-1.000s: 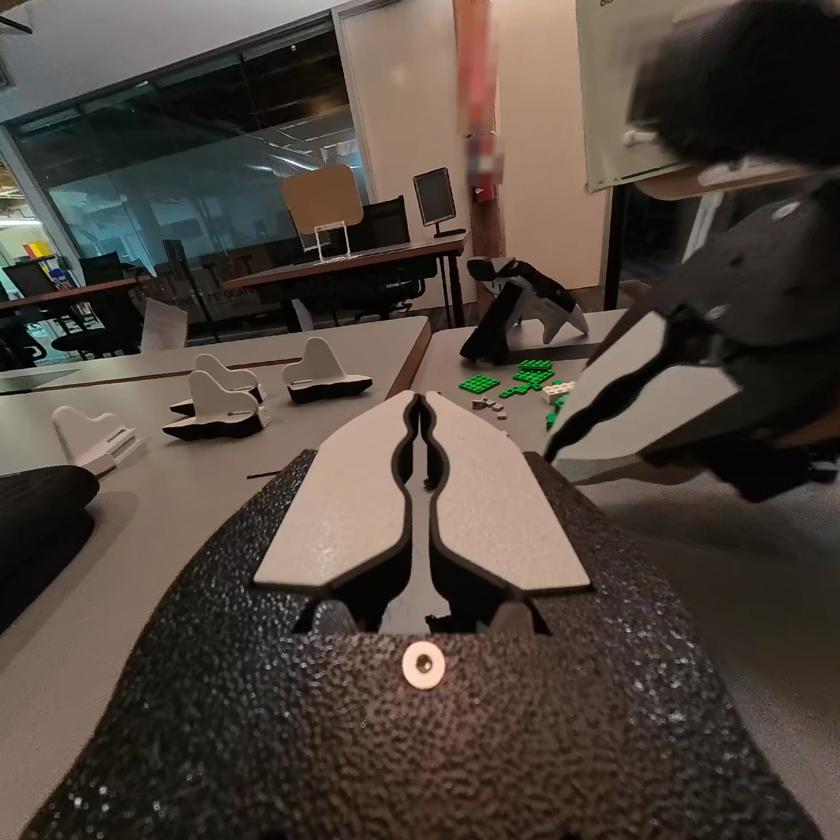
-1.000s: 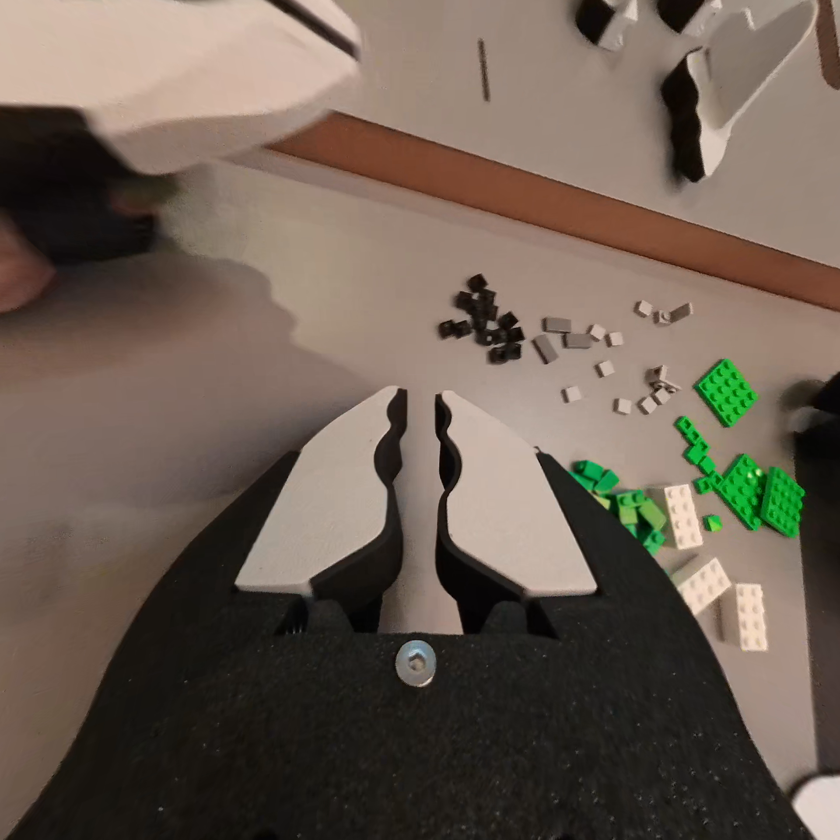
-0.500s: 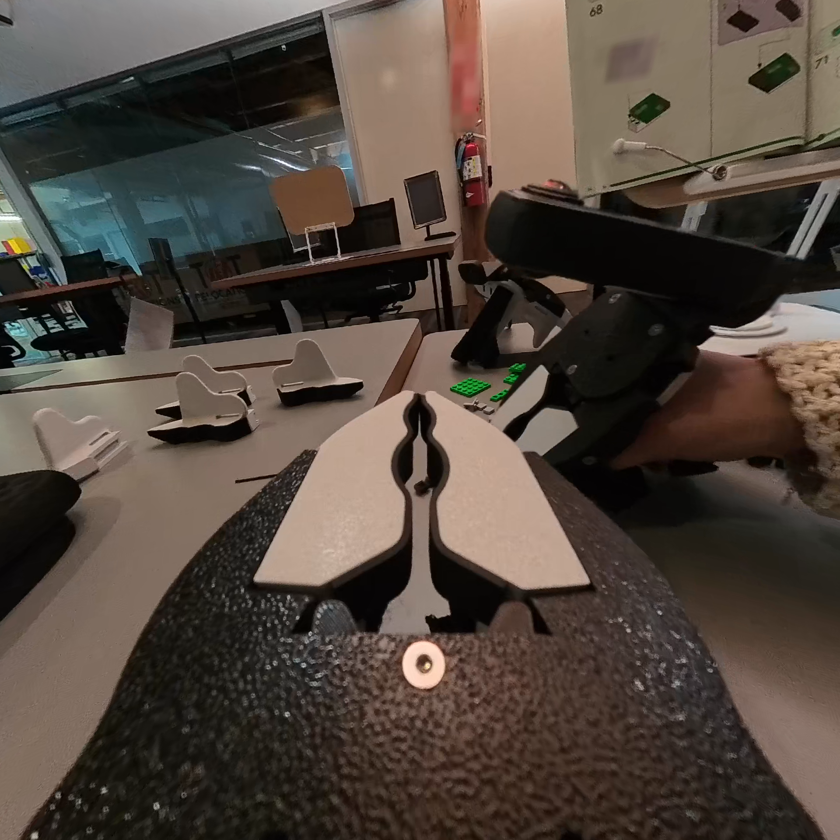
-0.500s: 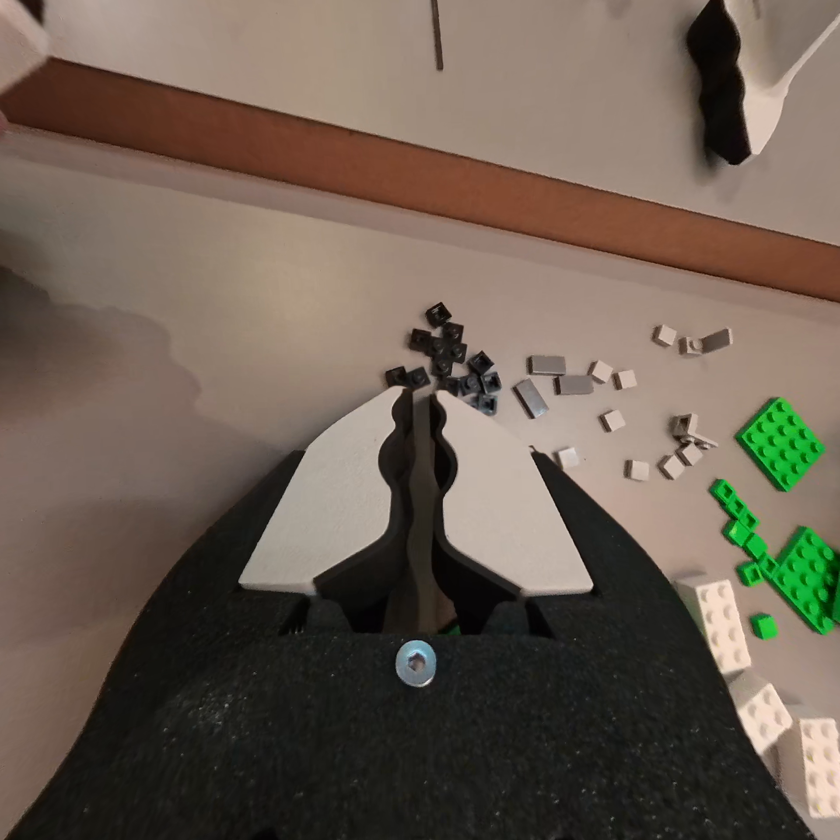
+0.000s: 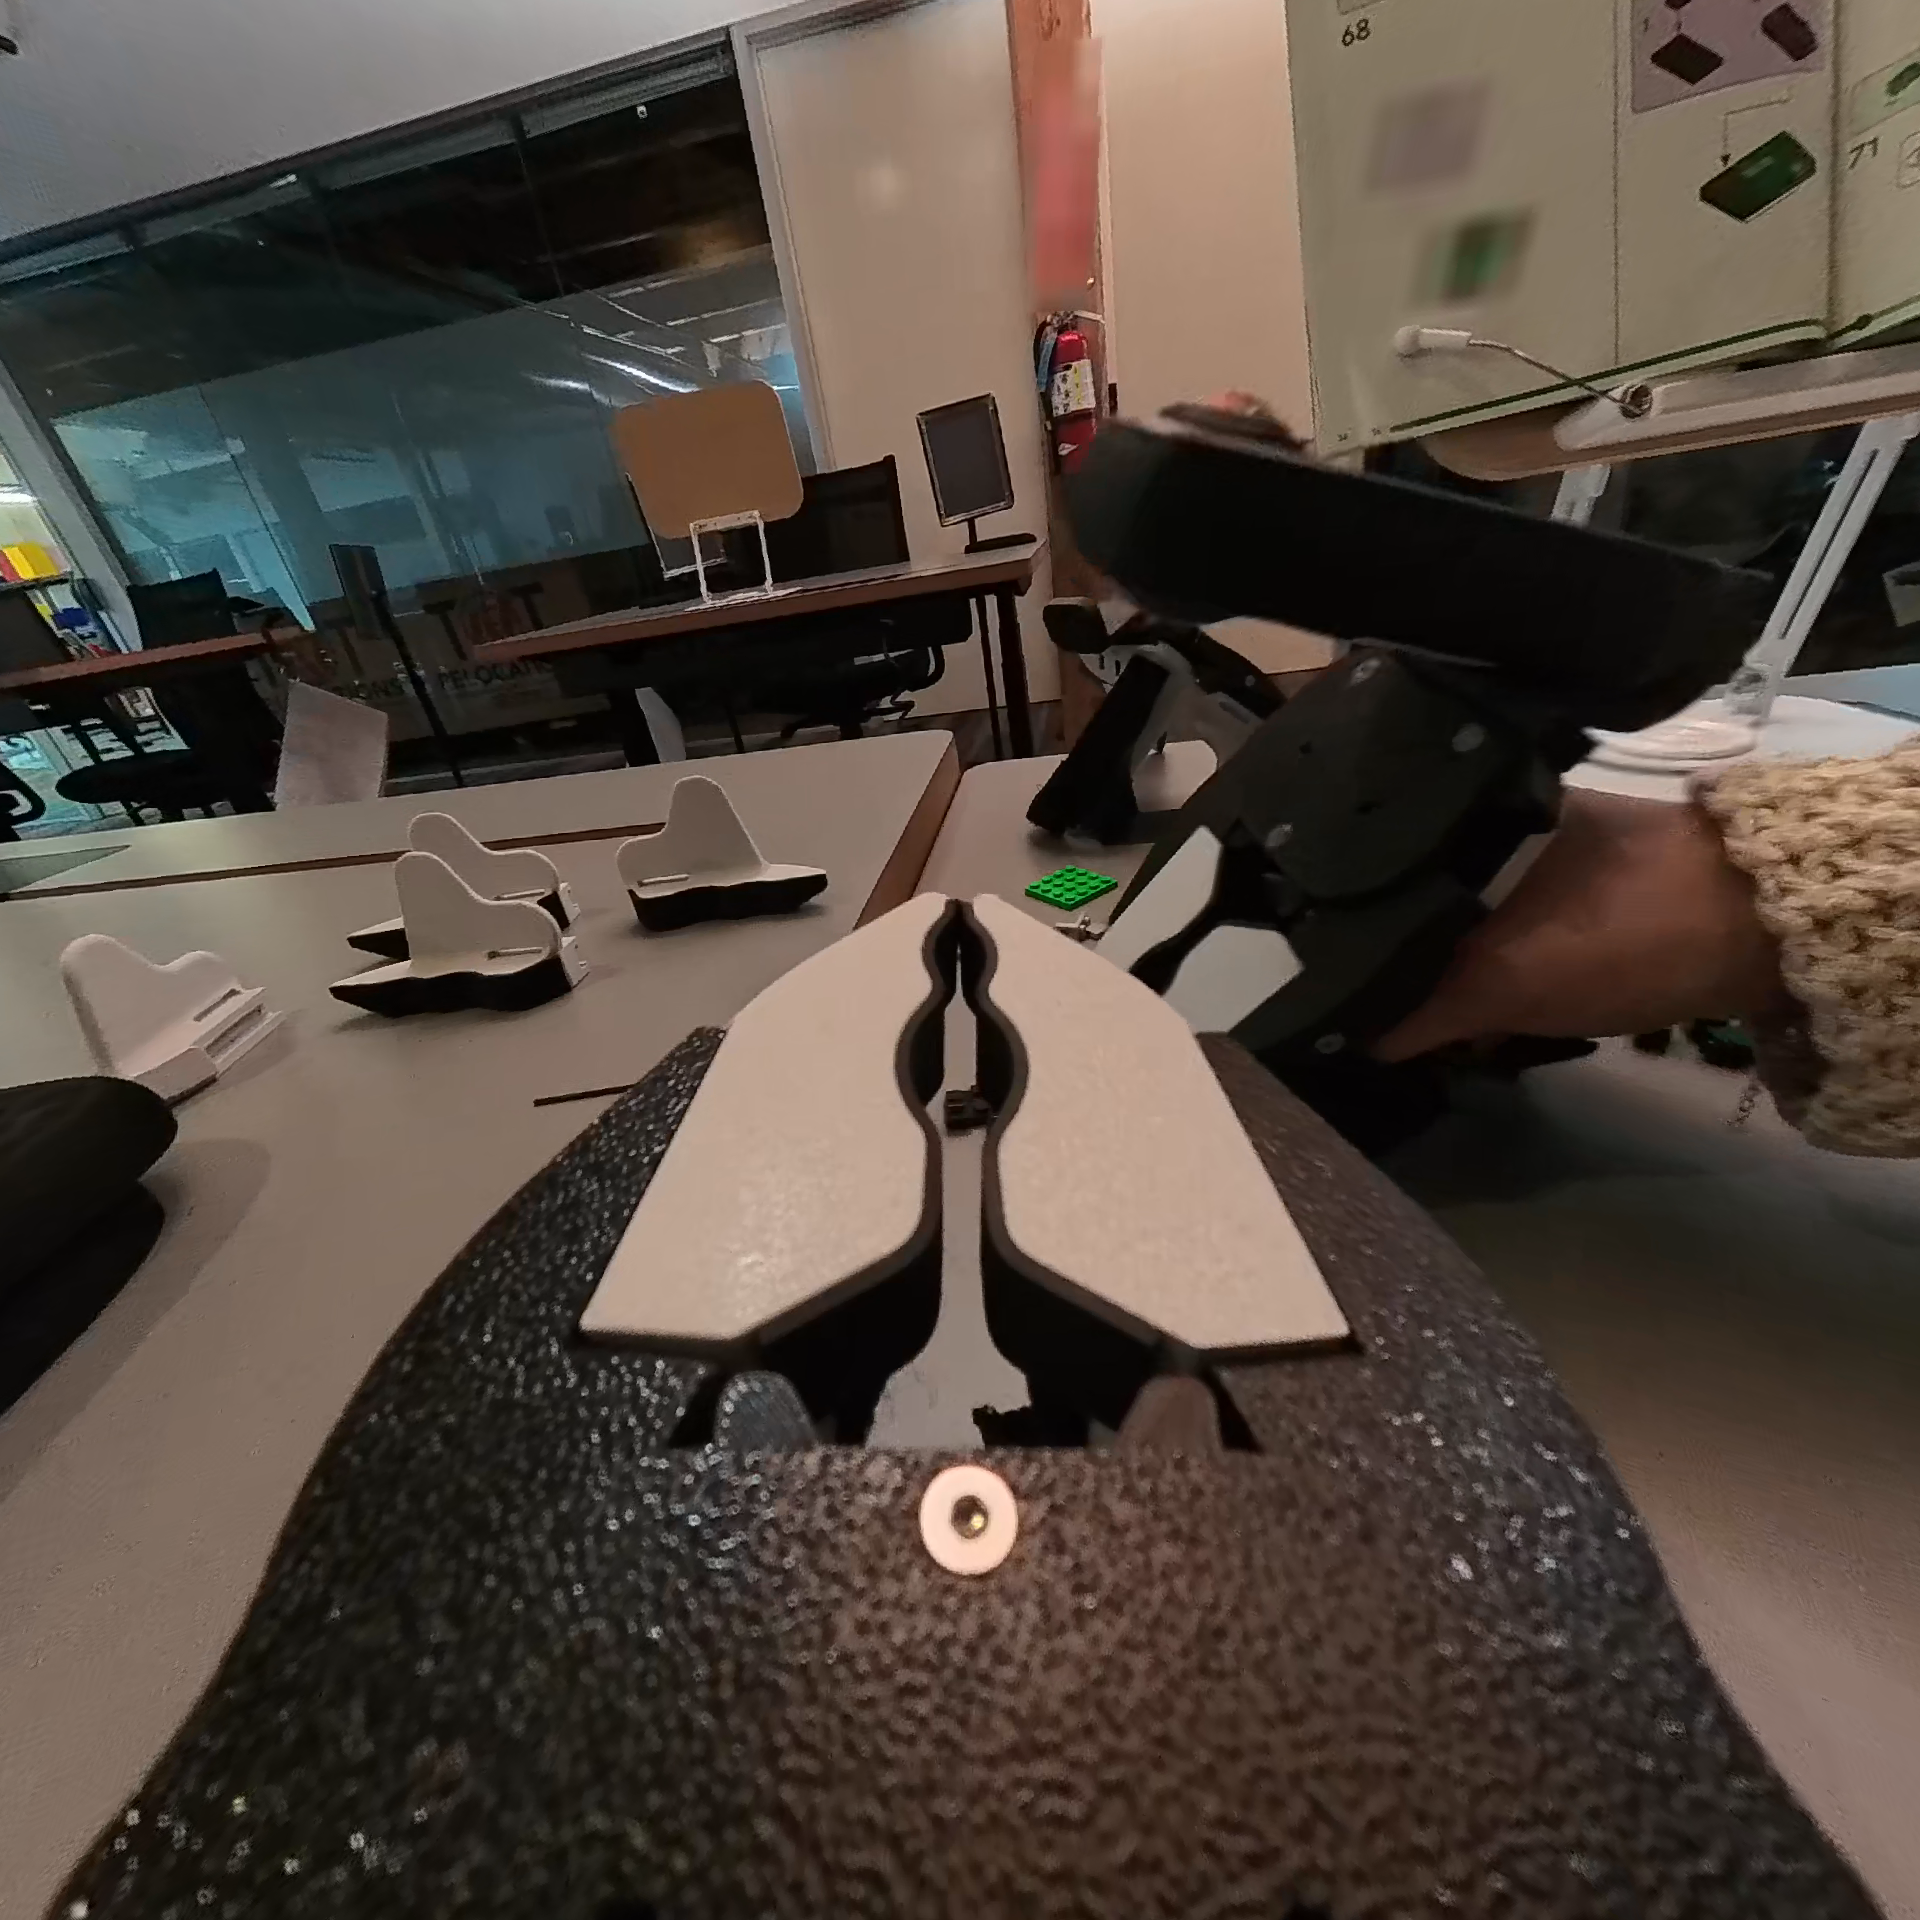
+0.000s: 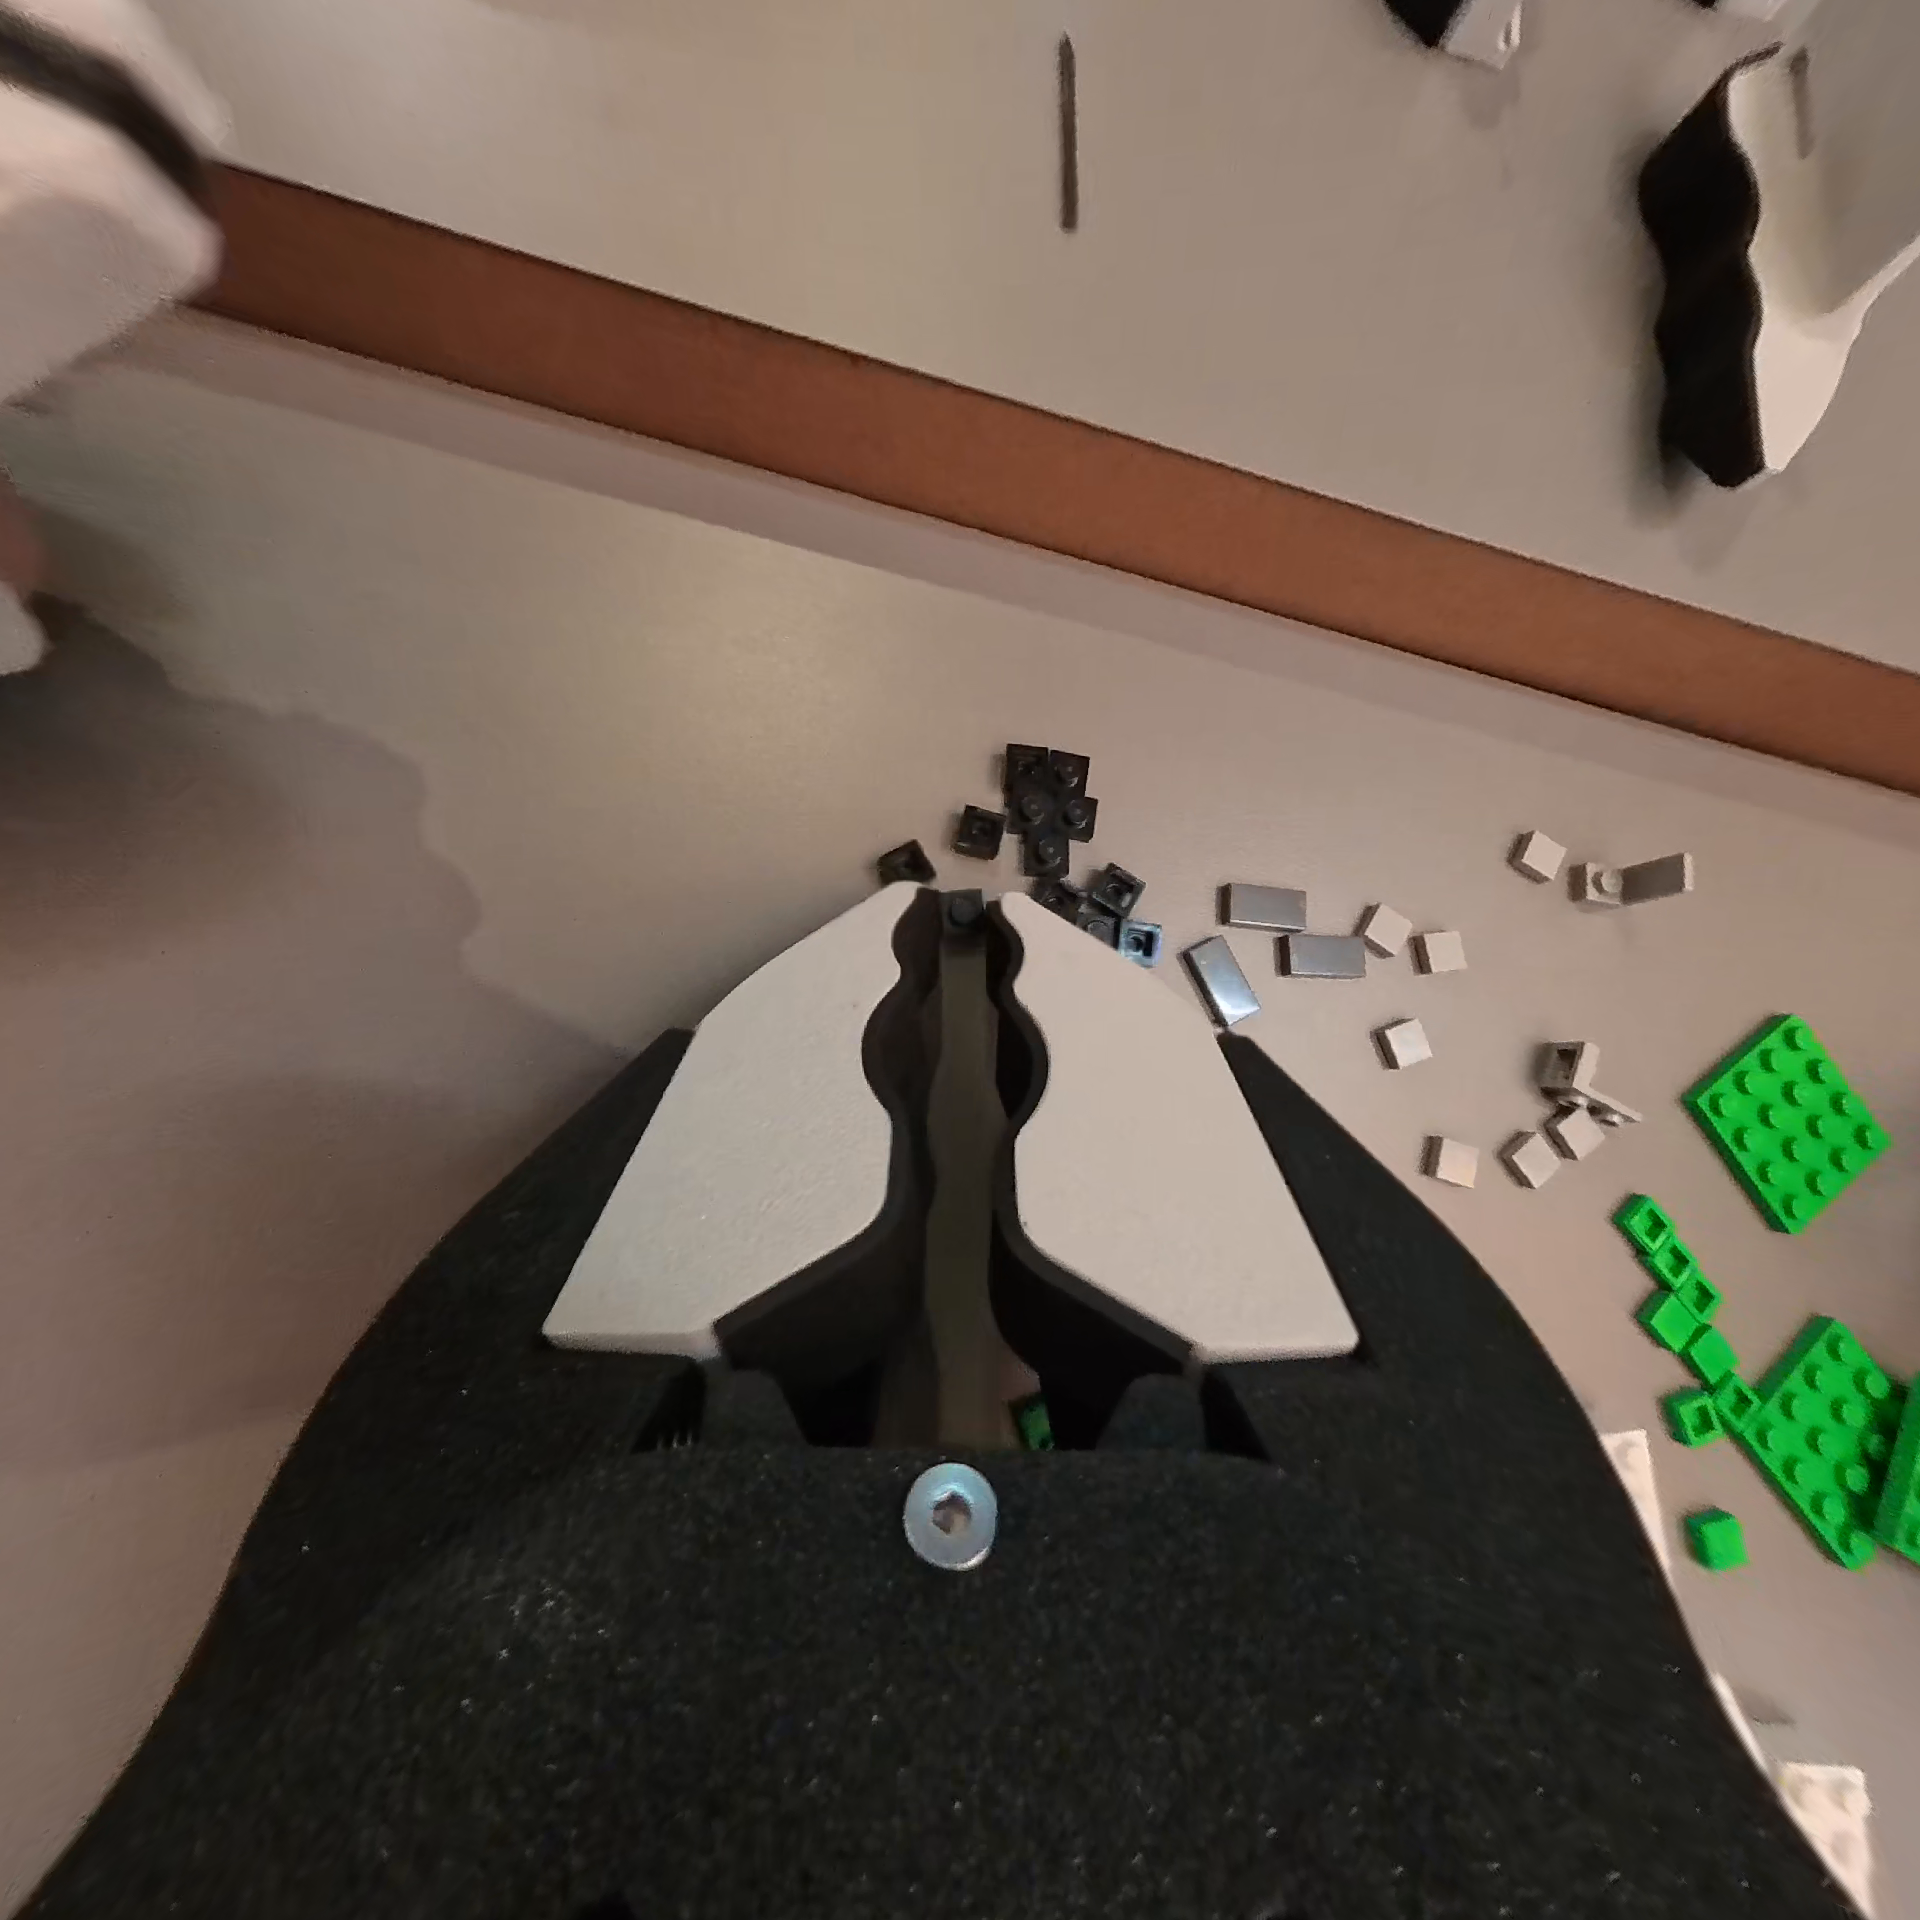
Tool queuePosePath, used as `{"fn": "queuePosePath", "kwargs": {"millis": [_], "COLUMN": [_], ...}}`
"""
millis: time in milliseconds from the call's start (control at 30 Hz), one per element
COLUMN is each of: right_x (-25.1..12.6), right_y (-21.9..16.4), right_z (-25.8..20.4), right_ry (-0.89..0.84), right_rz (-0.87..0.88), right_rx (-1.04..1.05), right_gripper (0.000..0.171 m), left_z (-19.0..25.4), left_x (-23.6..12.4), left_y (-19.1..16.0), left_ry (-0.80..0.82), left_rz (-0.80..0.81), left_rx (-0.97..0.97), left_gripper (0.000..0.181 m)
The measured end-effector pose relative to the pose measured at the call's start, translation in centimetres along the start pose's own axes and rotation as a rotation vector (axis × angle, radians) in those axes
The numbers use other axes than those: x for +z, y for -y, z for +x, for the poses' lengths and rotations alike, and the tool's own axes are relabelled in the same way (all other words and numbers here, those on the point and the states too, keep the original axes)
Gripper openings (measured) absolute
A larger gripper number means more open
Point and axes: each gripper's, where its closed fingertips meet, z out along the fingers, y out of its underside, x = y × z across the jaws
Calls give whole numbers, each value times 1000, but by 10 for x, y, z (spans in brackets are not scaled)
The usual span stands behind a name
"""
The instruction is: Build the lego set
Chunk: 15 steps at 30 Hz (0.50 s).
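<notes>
My left gripper (image 5: 961,916) is shut, with a small black piece (image 5: 966,1107) pinched partway down between its fingers, and it sits low over the grey table. My right gripper (image 6: 961,906) points down at a pile of small black plates (image 6: 1049,810) and is shut on one small black plate (image 6: 961,914) at its tips. In the left wrist view the right gripper (image 5: 1127,940) shows to the right, held by a hand in a knit sleeve (image 5: 1849,935). Grey tiles (image 6: 1320,954), a green plate (image 6: 1787,1122) and small green pieces (image 6: 1683,1299) lie to the right of the pile.
A brown table seam (image 6: 1039,457) runs behind the pieces. Spare white-and-black finger parts (image 5: 457,935) stand on the adjoining table. An instruction booklet (image 5: 1558,156) on a stand rises at the back right. White bricks (image 6: 1631,1455) lie at the right edge. There is about 11 cm between the tips of the two grippers.
My right gripper moved forward to the black pile and went from open to shut on a black plate. The left gripper stayed shut and nearly still.
</notes>
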Motion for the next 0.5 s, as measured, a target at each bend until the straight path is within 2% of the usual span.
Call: {"fn": "queuePosePath", "kwargs": {"millis": [133, 267, 367, 500], "right_x": [-25, -75, -120, -176], "right_y": [7, 1, -18, -63], "right_z": [-15, -44, -67, -97], "right_ry": [-32, -65, -107, -176], "right_rz": [60, 100, 118, 91], "right_rx": [-88, -139, -122, -25], "right_gripper": [8, 8, 8, 8], "left_z": [-3, -2, 1, 3], "left_x": [0, 0, 0, 0], "left_y": [0, 0, 0, -1], "left_ry": [4, 2, -5, -12], "left_rz": [4, 1, -3, -11], "left_rx": [-21, -19, -11, -2], "left_gripper": [0, 0, 0, 0]}}
